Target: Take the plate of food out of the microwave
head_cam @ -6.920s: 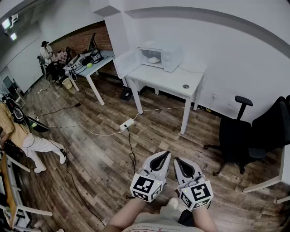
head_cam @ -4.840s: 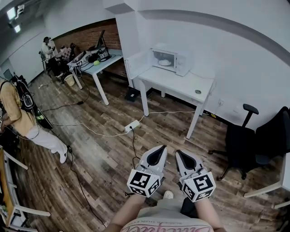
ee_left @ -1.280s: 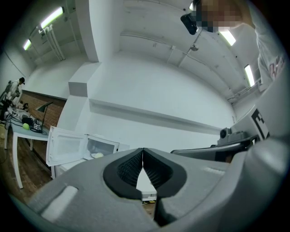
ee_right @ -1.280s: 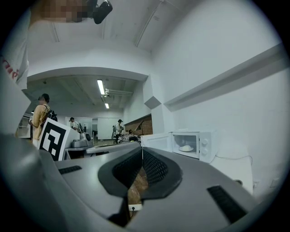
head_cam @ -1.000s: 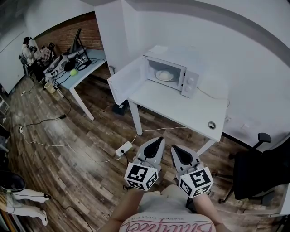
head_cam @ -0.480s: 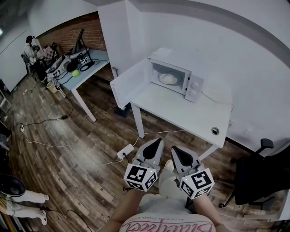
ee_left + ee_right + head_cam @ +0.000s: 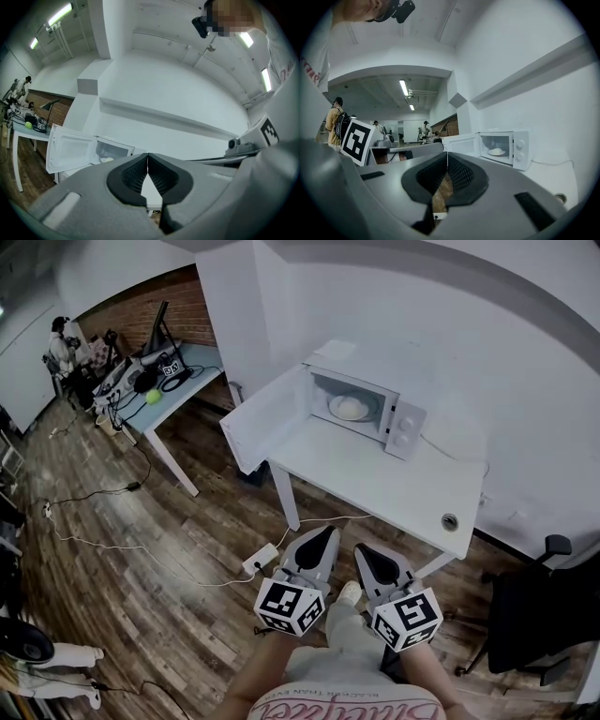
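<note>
A white microwave point(image 7: 394, 409) stands at the back of a white table point(image 7: 375, 474), with its door point(image 7: 265, 427) swung open to the left. Inside it sits a plate of pale food point(image 7: 352, 408), also seen in the right gripper view as a plate of food point(image 7: 497, 152) and dimly in the left gripper view as a plate point(image 7: 107, 160). My left gripper point(image 7: 325, 532) and right gripper point(image 7: 360, 550) hang side by side in front of me, short of the table's near edge. Both are shut and hold nothing.
A round grommet point(image 7: 451, 520) sits in the table's right corner. A power strip point(image 7: 260, 561) and cables lie on the wooden floor by the table leg. A desk with gear and a green ball point(image 7: 153, 397) stands at left, and a black chair point(image 7: 534, 615) at right.
The table and microwave have drawn much nearer and larger in the head view as I walked up to them. Both grippers stay shut and side by side.
</note>
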